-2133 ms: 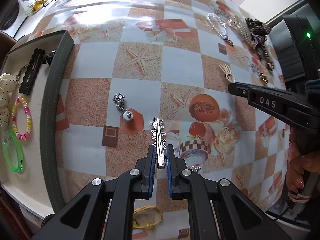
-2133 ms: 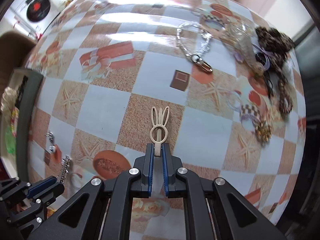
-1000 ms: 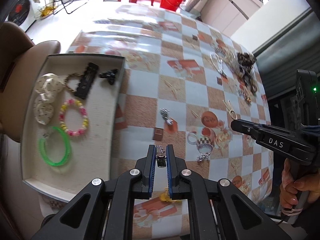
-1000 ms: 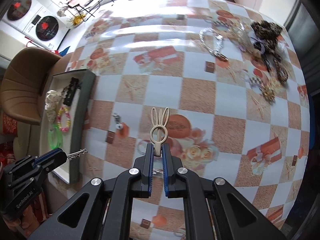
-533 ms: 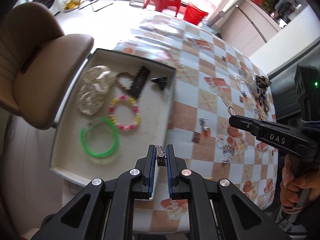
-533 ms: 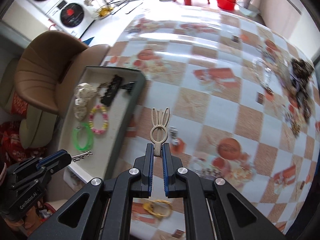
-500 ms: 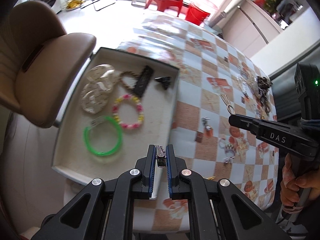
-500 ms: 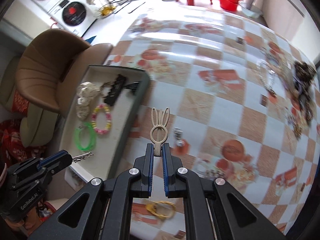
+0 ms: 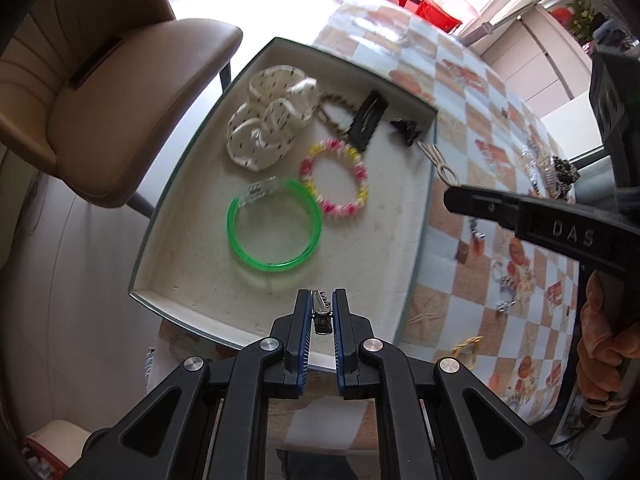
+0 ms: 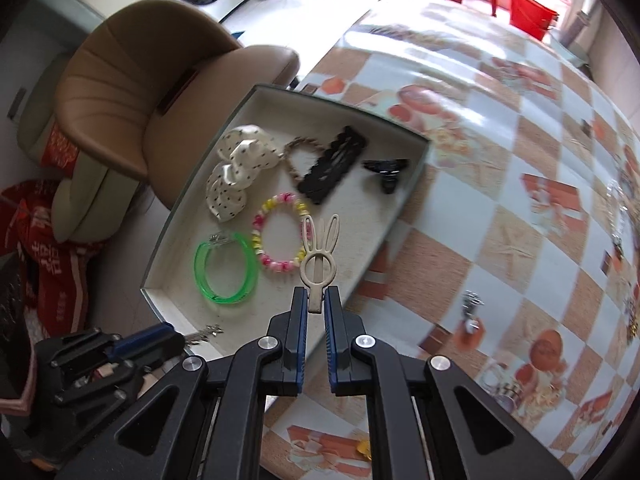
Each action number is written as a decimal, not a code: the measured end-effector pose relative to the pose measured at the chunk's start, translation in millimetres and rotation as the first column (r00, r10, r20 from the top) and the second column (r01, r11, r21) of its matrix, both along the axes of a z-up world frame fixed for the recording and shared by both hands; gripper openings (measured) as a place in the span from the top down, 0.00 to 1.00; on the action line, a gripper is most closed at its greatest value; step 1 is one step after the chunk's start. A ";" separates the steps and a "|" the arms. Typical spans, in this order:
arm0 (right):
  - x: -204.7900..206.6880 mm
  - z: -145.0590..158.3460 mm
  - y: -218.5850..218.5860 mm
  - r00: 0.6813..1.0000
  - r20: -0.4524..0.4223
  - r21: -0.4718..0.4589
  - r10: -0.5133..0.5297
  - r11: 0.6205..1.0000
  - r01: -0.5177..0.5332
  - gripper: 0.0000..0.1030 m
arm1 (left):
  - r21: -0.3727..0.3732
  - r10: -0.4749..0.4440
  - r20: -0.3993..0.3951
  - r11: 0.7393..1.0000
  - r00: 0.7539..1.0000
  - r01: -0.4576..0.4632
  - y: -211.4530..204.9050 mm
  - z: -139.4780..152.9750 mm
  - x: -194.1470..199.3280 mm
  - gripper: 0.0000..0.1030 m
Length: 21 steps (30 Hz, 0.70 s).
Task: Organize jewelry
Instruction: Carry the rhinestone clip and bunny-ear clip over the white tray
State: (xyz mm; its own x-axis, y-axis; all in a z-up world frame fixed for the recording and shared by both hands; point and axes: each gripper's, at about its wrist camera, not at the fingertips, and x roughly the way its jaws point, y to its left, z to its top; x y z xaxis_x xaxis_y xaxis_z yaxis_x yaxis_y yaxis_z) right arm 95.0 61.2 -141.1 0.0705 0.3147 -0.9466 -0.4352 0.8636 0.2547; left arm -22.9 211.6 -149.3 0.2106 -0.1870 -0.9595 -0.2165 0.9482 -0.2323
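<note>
My left gripper [image 9: 322,307] is shut on a silver spiked hair clip [image 9: 322,313] and hangs over the near edge of the white tray [image 9: 384,240]. My right gripper [image 10: 316,300] is shut on a beige rabbit-ear hair clip [image 10: 319,252] above the tray's [image 10: 360,220] right part; this clip also shows in the left wrist view [image 9: 438,162]. In the tray lie a green bangle [image 9: 274,226], a pink and yellow bead bracelet [image 9: 336,184], a white dotted scrunchie [image 9: 268,128], a black clip [image 9: 370,120] and a small black claw clip [image 9: 406,130].
The table [image 10: 500,208] has a checked orange cloth. On it lie a silver charm [image 10: 470,312], a yellow band [image 9: 466,346] and a pile of chains and scrunchies [image 9: 552,170] at the far right. A brown chair [image 9: 100,92] stands left of the tray.
Both grippers have moved left from the table's middle to above the tray, each still holding its clip. The tray now fills the centre of both views.
</note>
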 end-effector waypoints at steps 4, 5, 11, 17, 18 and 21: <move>8.4 -14.4 11.4 1.000 -0.021 -0.013 0.003 1.000 -0.004 0.91 | 0.015 0.009 -0.013 1.000 1.000 -0.009 5.1 -13.5 2.5 0.87; 10.1 -16.9 13.2 1.000 -0.023 -0.017 0.002 1.000 -0.002 0.91 | 0.021 0.016 -0.015 1.000 1.000 -0.016 7.4 -16.5 3.8 0.87; 26.8 -38.1 20.5 0.999 -0.036 -0.054 -0.007 0.999 0.005 0.91 | 0.036 0.031 0.011 0.999 0.999 -0.031 17.3 -22.1 14.8 0.87; 37.8 -55.4 23.8 0.998 -0.049 -0.081 -0.031 0.996 0.027 0.91 | 0.046 0.036 0.005 0.998 0.999 -0.036 21.1 -29.3 28.4 0.87; 39.2 -57.7 24.9 0.998 -0.049 -0.085 -0.030 0.996 0.026 0.91 | 0.049 0.033 0.002 0.998 0.999 -0.033 21.2 -30.8 30.5 0.87; 43.2 -63.4 27.5 0.998 -0.050 -0.096 -0.034 0.995 0.029 0.91 | 0.058 0.032 -0.005 0.998 0.999 -0.031 21.0 -34.9 34.3 0.87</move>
State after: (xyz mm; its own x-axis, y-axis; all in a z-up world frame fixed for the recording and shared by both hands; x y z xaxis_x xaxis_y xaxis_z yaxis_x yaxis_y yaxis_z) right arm 138.2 88.8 -204.4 0.0292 0.2213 -0.9748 -0.3959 0.8980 0.1920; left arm 11.5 232.6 -184.3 0.2095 -0.1243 -0.9699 -0.2477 0.9528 -0.1756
